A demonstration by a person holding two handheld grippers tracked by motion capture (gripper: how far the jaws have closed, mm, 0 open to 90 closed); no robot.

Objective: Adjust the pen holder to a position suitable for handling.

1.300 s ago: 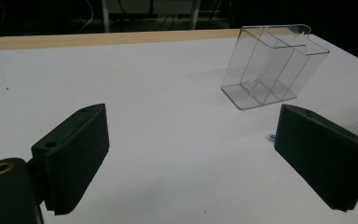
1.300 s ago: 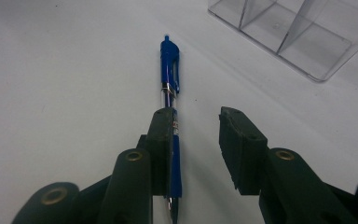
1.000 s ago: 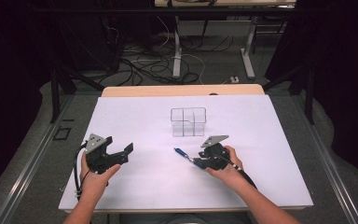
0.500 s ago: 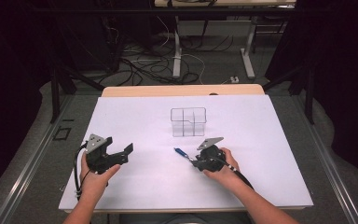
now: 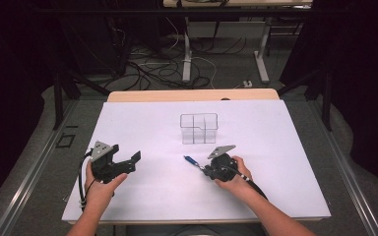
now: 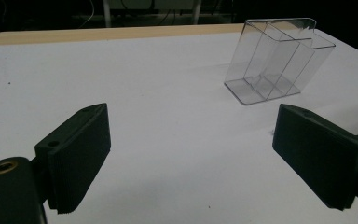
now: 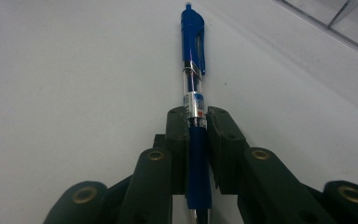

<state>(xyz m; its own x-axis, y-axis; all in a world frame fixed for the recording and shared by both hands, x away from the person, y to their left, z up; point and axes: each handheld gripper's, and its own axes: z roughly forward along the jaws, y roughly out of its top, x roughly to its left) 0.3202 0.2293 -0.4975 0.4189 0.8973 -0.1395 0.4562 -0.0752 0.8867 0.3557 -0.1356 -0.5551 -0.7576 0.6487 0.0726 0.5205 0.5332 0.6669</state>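
A blue pen [image 7: 193,70] with a clear middle section points away from me, its clip end forward. My right gripper [image 7: 196,122] is shut on the pen's grip part, just over the white table; in the high view the right gripper [image 5: 207,170] holds the blue pen [image 5: 191,160] right of centre. A clear plastic organiser [image 5: 199,128] with several compartments stands upright beyond it, also seen as the clear organiser [image 6: 278,60] ahead in the left gripper view. My left gripper [image 5: 130,162] rests at the left with its jaws wide apart and nothing between the pads [image 6: 79,154].
The white table top [image 5: 142,123] has a wooden strip along its far edge [image 5: 192,94]. Cables and table legs lie on the floor beyond. Dark curtains stand on both sides.
The right gripper with the pen has tilted and dropped slightly toward the table. The left gripper has stayed in place, open.
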